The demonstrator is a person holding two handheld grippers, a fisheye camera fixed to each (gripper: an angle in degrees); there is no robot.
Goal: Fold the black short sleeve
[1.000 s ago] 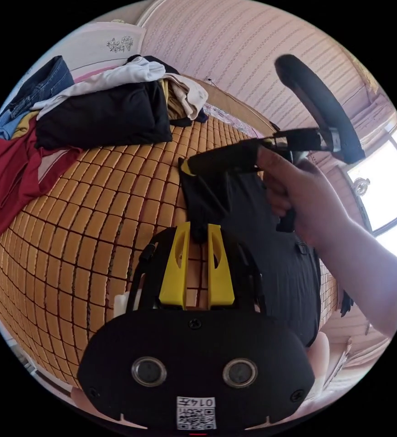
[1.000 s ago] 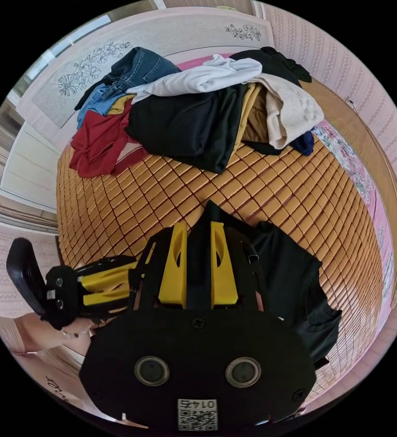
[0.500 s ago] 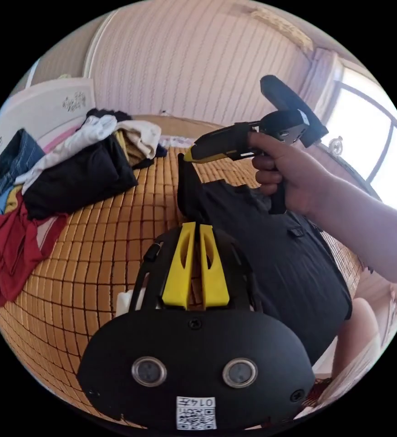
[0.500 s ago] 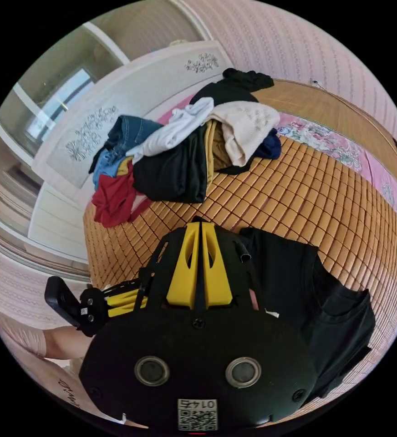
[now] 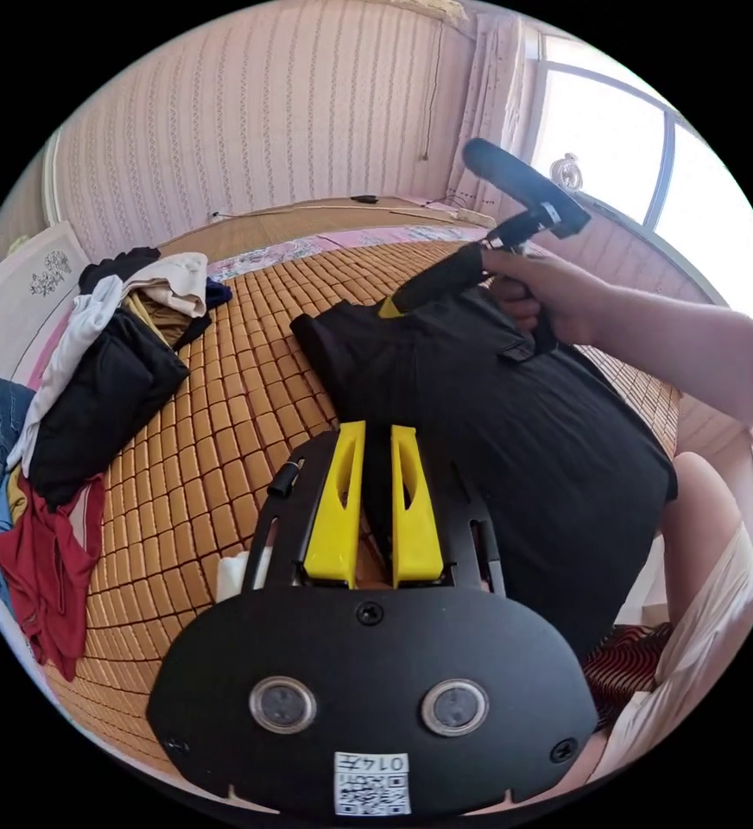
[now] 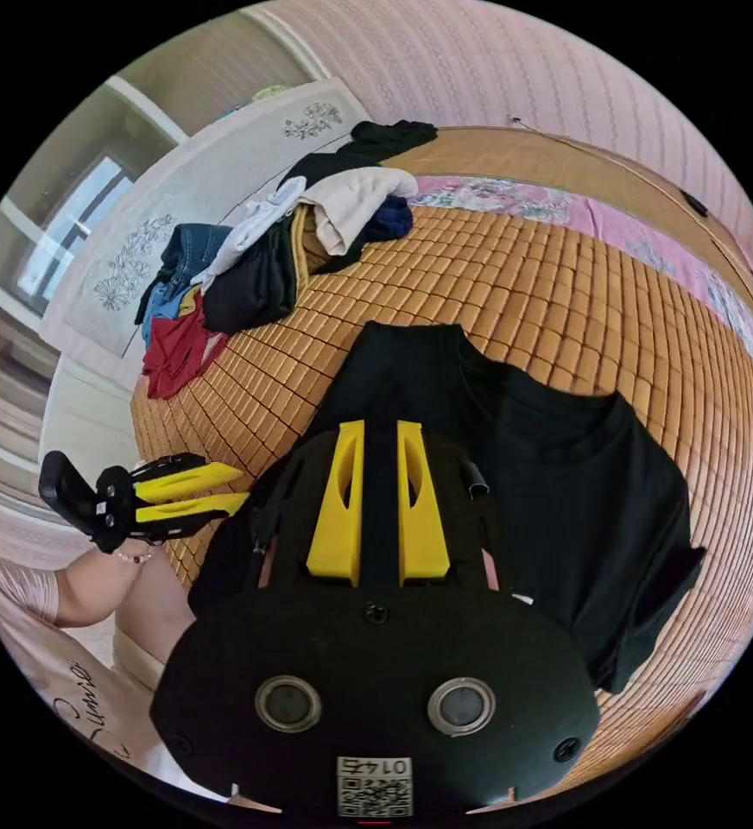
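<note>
In the left gripper view, your left tool point(image 5: 374, 432) sits at the centre of the frame with its yellow jaws slightly parted, and dark cloth of the black short sleeve point(image 5: 515, 440) lies between them; whether they actually pinch it cannot be told. The shirt spreads from centre to right of the frame over the woven mat point(image 5: 221, 414) on the bed. In the upper right your hand point(image 5: 541, 294) holds the right tool point(image 5: 389, 308), whose yellow tip meets the shirt's upper edge; its jaw state is unclear here. A heap of clothes point(image 5: 100, 371) lies at the left.

In the right gripper view, your right tool point(image 6: 375, 432) has jaws a little apart, with black fabric of the black short sleeve point(image 6: 566, 484) showing between them. The shirt lies spread across the centre and right of the frame. The left tool point(image 6: 238, 488) appears at lower left, its jaws parted. The heap of clothes point(image 6: 256, 259) sits upper left.
</note>
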